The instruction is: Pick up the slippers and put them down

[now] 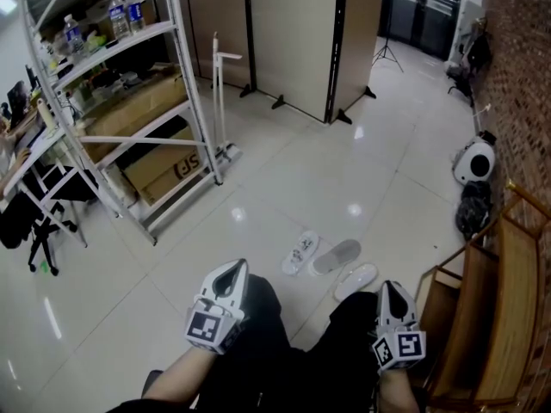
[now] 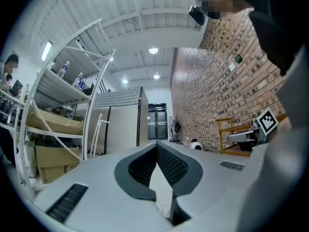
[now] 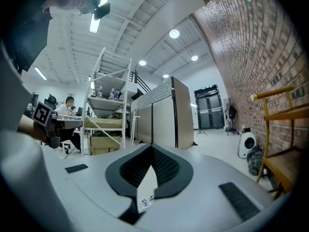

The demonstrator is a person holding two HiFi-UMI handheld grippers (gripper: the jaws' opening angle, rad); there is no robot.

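Three slippers lie on the white tiled floor just ahead of my knees in the head view: a white patterned slipper (image 1: 300, 252), a grey slipper (image 1: 336, 256) and a plain white slipper (image 1: 355, 280). My left gripper (image 1: 234, 267) hovers over my left knee, short of the patterned slipper, with its tips touching and nothing between them. My right gripper (image 1: 389, 286) is just right of the plain white slipper, also shut and empty. In their own views the left gripper (image 2: 156, 144) and the right gripper (image 3: 151, 147) point level across the room, jaws meeting at the tip.
A white metal rack (image 1: 129, 119) with cardboard boxes and bottles stands at the left. Beige partition panels (image 1: 293, 33) close the back. A wooden bench (image 1: 508, 317) runs along the brick wall at the right, with a white round appliance (image 1: 474, 160) and a dark bag (image 1: 474, 206) beyond it.
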